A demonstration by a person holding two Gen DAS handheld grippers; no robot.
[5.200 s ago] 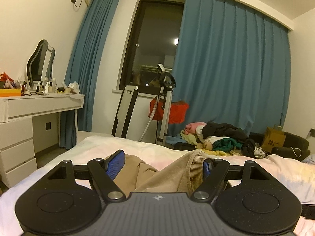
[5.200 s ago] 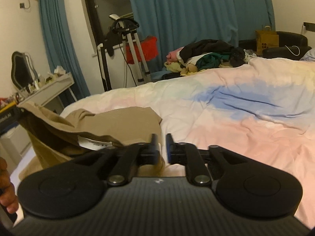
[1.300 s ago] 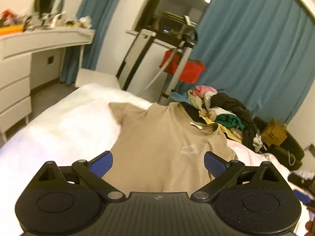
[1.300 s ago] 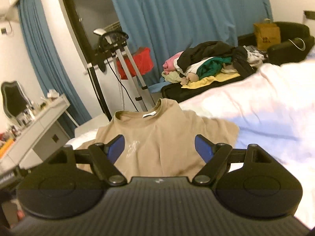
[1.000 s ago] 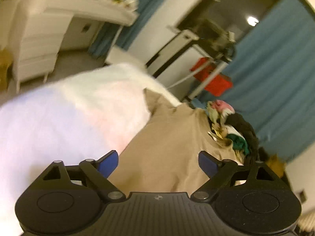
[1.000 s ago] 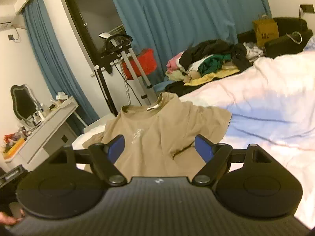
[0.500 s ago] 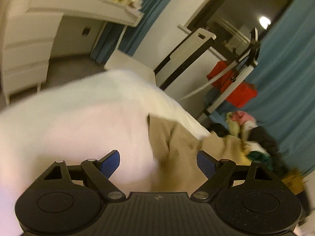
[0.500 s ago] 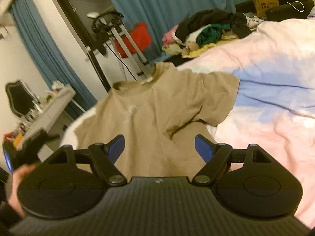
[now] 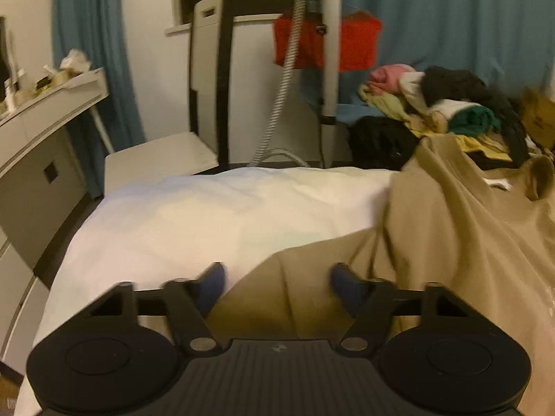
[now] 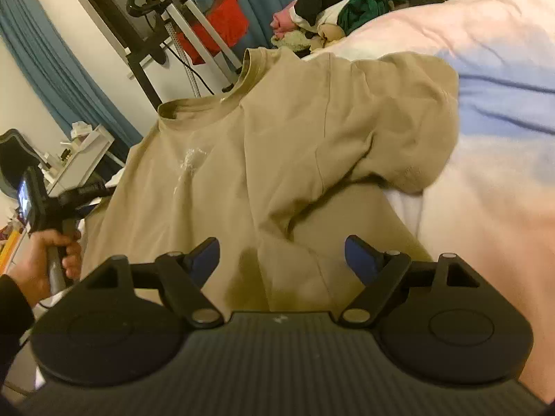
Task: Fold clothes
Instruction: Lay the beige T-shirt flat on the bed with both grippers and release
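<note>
A tan shirt point(image 10: 277, 145) lies spread face up on the bed point(image 10: 485, 180), collar toward the far edge, a small pale print on its chest, and its right sleeve bunched in a rumpled fold over the pastel duvet. The right hand-held gripper point(image 10: 282, 260) hangs just above the shirt's lower right part with its jaws wide apart; cloth lies under the gap, but the blue pads point(image 10: 359, 258) do not press on it. The left hand-held gripper point(image 9: 277, 286) sits low at the shirt's left edge, where tan cloth meets white duvet; its jaws are closing, with the sleeve and side of the shirt between them, and its blurred blue pads point(image 9: 211, 286) are not yet pinching the fabric. In the right wrist view a hand point(image 10: 45, 260) in a dark sleeve grips the handle of the left tool at the shirt's far side. Beyond the bed stand a garment steamer point(image 9: 327, 52) with a red bag, blue curtains point(image 9: 468, 17), a heap of clothes point(image 9: 447, 104), and a white bench point(image 9: 48, 104) carrying small items.
</note>
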